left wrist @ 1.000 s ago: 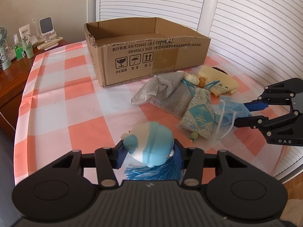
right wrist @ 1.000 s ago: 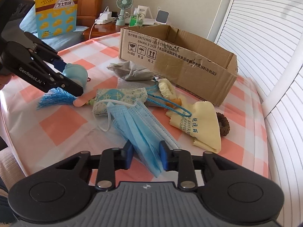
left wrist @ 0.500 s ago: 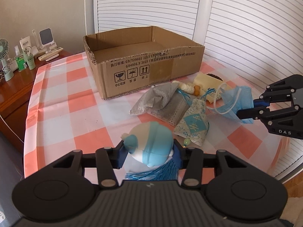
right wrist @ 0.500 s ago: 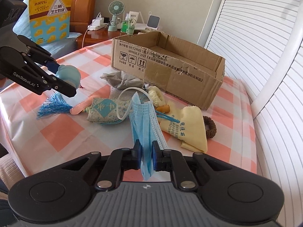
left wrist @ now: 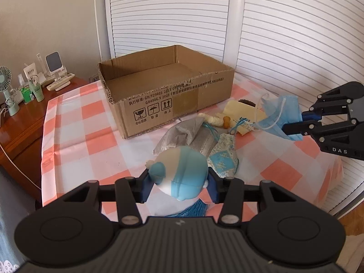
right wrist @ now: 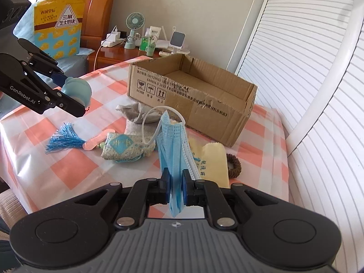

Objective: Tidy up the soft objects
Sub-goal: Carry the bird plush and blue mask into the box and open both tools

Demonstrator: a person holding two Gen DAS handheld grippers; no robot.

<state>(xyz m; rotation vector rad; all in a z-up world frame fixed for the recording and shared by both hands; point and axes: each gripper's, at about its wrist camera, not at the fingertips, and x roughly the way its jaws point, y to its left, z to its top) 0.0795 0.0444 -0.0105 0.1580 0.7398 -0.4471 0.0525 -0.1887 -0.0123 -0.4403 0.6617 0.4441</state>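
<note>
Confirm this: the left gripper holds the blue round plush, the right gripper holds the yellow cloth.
Wrong about the right gripper: it pinches the blue face mask, as the right wrist view shows. The yellow cloth lies on the table. The left gripper does hold the blue round plush.

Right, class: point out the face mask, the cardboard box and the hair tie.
face mask (right wrist: pixel 174 150), right wrist view, pleated middle.
cardboard box (left wrist: pixel 182 104), left wrist view, printed front wall.
hair tie (right wrist: pixel 234 165), right wrist view, brown ring's band.

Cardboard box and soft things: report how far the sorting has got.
Done: nothing; the cardboard box looks empty. In hand: left gripper holds the blue plush toy, right gripper the blue face mask, both lifted. Left on the table: grey pouch, patterned sachet, yellow cloth, brown hair tie.
</note>
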